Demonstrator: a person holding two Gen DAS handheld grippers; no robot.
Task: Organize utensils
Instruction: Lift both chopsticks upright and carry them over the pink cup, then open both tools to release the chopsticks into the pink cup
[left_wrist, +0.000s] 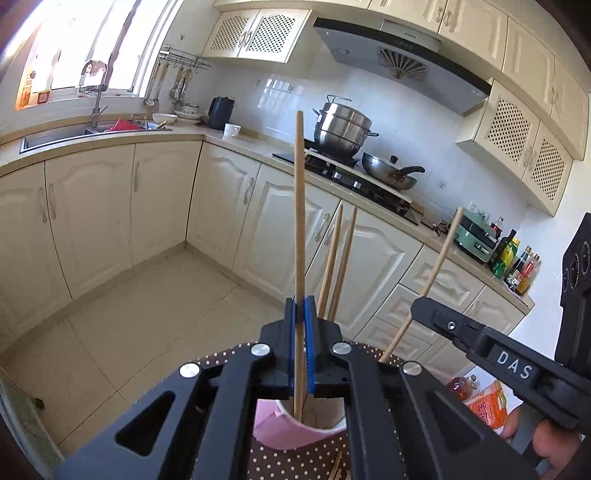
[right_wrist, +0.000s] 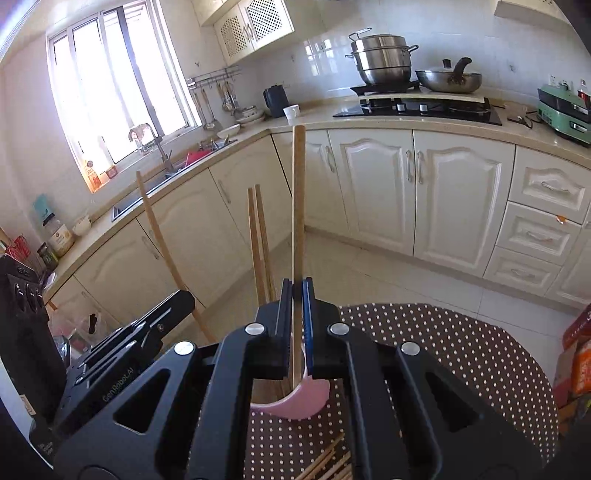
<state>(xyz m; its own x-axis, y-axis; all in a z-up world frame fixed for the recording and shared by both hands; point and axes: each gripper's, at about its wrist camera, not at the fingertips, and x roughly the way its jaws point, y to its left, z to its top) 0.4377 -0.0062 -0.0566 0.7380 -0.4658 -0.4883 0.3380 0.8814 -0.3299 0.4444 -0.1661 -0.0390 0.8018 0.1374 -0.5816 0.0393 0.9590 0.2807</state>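
Observation:
My left gripper (left_wrist: 302, 302) is shut on a wooden chopstick (left_wrist: 299, 206) that stands upright with its lower end inside a pink cup (left_wrist: 295, 430). My right gripper (right_wrist: 296, 286) is shut on another chopstick (right_wrist: 298, 206), also upright with its lower end in the same pink cup (right_wrist: 299, 404). Two more chopsticks (left_wrist: 338, 258) lean in the cup; they also show in the right wrist view (right_wrist: 260, 240). The right gripper appears at the right of the left wrist view (left_wrist: 421, 304), the left gripper at the left of the right wrist view (right_wrist: 184, 297). Loose chopsticks (right_wrist: 332, 461) lie on the table.
The cup stands on a round table with a brown polka-dot cloth (right_wrist: 443, 350). Cream kitchen cabinets (right_wrist: 413, 192), a hob with a steel pot (right_wrist: 384, 57) and a wok (right_wrist: 448, 79), and a sink (left_wrist: 62, 136) lie beyond. Packets (left_wrist: 484, 402) sit at the right.

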